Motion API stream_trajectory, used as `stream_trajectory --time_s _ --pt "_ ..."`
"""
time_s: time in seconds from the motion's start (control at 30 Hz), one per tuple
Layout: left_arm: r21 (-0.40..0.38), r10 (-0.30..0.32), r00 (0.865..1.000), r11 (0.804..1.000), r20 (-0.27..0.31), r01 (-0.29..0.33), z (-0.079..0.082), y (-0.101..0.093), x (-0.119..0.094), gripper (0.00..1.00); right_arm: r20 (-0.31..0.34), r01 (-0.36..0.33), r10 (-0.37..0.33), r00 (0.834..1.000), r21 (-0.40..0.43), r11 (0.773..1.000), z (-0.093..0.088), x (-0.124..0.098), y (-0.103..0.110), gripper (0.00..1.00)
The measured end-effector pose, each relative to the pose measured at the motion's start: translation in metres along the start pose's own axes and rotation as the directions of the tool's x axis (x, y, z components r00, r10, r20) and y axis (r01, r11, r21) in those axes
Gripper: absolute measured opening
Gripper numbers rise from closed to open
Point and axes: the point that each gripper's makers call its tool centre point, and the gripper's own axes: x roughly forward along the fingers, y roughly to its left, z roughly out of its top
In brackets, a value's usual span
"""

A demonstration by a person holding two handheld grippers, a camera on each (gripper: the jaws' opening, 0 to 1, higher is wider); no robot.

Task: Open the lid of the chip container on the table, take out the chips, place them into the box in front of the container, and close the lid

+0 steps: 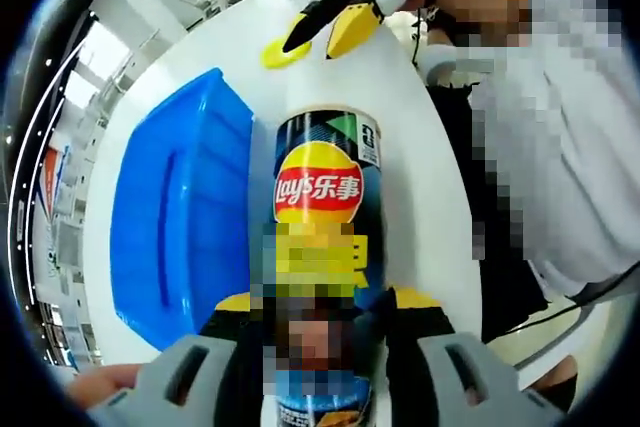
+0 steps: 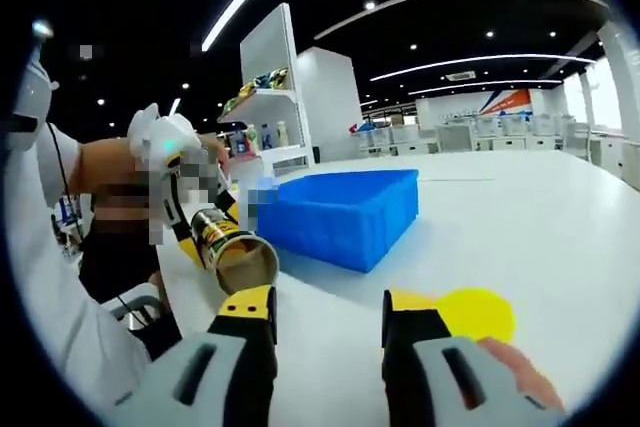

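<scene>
The left gripper (image 1: 322, 322) is clamped on the chip container (image 1: 326, 207), which lies tipped over the white table (image 1: 420, 137) beside the blue box (image 1: 180, 217). The right gripper (image 2: 328, 309) has its 2 jaws apart above the table, the yellow lid (image 2: 478, 313) lying just beside its tip.

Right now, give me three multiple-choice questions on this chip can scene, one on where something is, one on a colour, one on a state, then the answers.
1. Where does the yellow lid lie?
A. On the table by the right gripper
B. Inside the blue box
C. On the can's mouth

2. What colour is the box?
A. Red
B. Blue
C. Green

3. How is the chip can?
A. Sealed and upright
B. Crushed flat
C. Open and held by the left gripper

Answers: 1 A, the lid rests on the white table beside the right gripper. 2 B, its walls are blue. 3 C, its open mouth shows while the left gripper clamps it.
</scene>
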Motion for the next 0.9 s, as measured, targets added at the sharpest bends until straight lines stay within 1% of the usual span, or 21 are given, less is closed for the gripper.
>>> stream_trajectory --time_s 0.07,0.13,0.17,0.2,0.23,0.27,0.3,0.33,0.37,0.4,0.43,0.47,0.5,0.53,0.57,0.6,0.67,0.7,0.77,0.87,0.9 --pt "0.0 -0.001 1.0 1.0 0.0 0.001 0.0 0.0 0.0 0.46 -0.001 0.005 -0.005 1.0 -0.007 1.0 0.0 0.001 -0.001 0.37" --pt "-0.001 0.0 1.0 1.0 0.002 0.0 0.001 -0.001 0.0 0.46 -0.004 0.001 -0.001 1.0 0.014 1.0 0.0 0.002 -0.001 0.36" --pt "0.0 0.0 1.0 1.0 0.002 0.0 0.001 0.0 0.0 0.46 -0.006 -0.007 0.007 1.0 0.021 1.0 0.001 0.003 0.0 0.33" --pt "0.003 0.002 1.0 1.0 0.002 -0.002 0.001 -0.001 0.0 0.46 -0.014 -0.029 0.029 0.999 0.028 0.999 0.001 0.004 0.005 0.3" --pt "0.003 0.003 1.0 1.0 0.002 -0.003 0.001 -0.001 0.0 0.46 -0.016 -0.042 0.043 0.999 0.032 0.999 0.003 0.005 0.009 0.29" --pt "0.005 0.005 1.0 1.0 0.003 -0.005 0.002 -0.002 0.0 0.46 -0.027 -0.075 0.077 0.997 0.041 0.996 0.002 0.006 0.016 0.3" --pt "0.005 0.005 1.0 1.0 0.004 -0.005 0.002 -0.002 0.0 0.46 -0.045 -0.112 0.115 0.992 0.076 0.991 0.002 0.008 0.023 0.3" --pt "0.003 0.003 1.0 1.0 0.006 -0.003 0.002 -0.001 0.0 0.46 -0.053 -0.128 0.133 0.99 0.098 0.987 0.003 0.01 0.027 0.3" --pt "0.003 0.002 1.0 1.0 0.007 -0.002 0.002 -0.001 0.0 0.46 -0.083 -0.166 0.178 0.981 0.132 0.977 0.001 0.012 0.034 0.29" --pt "0.005 -0.001 1.0 1.0 0.009 0.001 0.001 0.0 0.0 0.46 -0.118 -0.181 0.205 0.972 0.186 0.966 -0.002 0.014 0.037 0.29" --pt "0.005 -0.003 1.0 1.0 0.009 0.003 0.001 0.0 0.0 0.46 -0.129 -0.202 0.236 0.963 0.233 0.951 -0.001 0.018 0.041 0.29" --pt "0.005 -0.005 1.0 1.0 0.008 0.005 0.001 0.0 0.001 0.46 -0.121 -0.212 0.247 0.961 0.248 0.945 0.001 0.02 0.043 0.29" --pt "0.006 -0.007 1.0 1.0 0.008 0.007 0.001 0.001 0.001 0.46 -0.124 -0.222 0.266 0.956 0.286 0.932 0.003 0.024 0.046 0.29" --pt "0.007 -0.008 1.0 1.0 0.007 0.008 0.0 0.001 0.001 0.46 -0.123 -0.221 0.267 0.956 0.299 0.928 0.004 0.025 0.046 0.29" --pt "0.007 -0.007 1.0 1.0 0.006 0.007 0.0 0.001 0.001 0.46 -0.135 -0.217 0.276 0.952 0.339 0.915 0.004 0.029 0.047 0.28" --pt "0.01 -0.006 1.0 1.0 0.005 0.006 0.0 0.001 0.001 0.46 -0.169 -0.206 0.285 0.944 0.375 0.904 0.0 0.03 0.048 0.27" --pt "0.01 -0.005 1.0 1.0 0.004 0.005 0.0 0.0 0.001 0.46 -0.21 -0.177 0.281 0.936 0.409 0.895 -0.004 0.035 0.047 0.26" --pt "0.009 -0.005 1.0 1.0 0.005 0.005 0.0 0.0 0.001 0.46 -0.242 -0.168 0.293 0.925 0.431 0.887 -0.008 0.036 0.049 0.25" --pt "0.008 -0.005 1.0 1.0 0.008 0.005 0.0 0.0 0.001 0.46 -0.243 -0.185 0.32 0.916 0.452 0.872 -0.007 0.04 0.055 0.25" --pt "0.011 -0.002 1.0 1.0 0.015 0.001 0.0 0.0 0.0 0.46 -0.246 -0.196 0.37 0.896 0.527 0.827 -0.006 0.042 0.067 0.26" --pt "0.015 -0.001 1.0 1.0 0.018 0.001 0.0 0.0 0.0 0.46 -0.249 -0.199 0.378 0.892 0.535 0.821 -0.006 0.043 0.068 0.26"
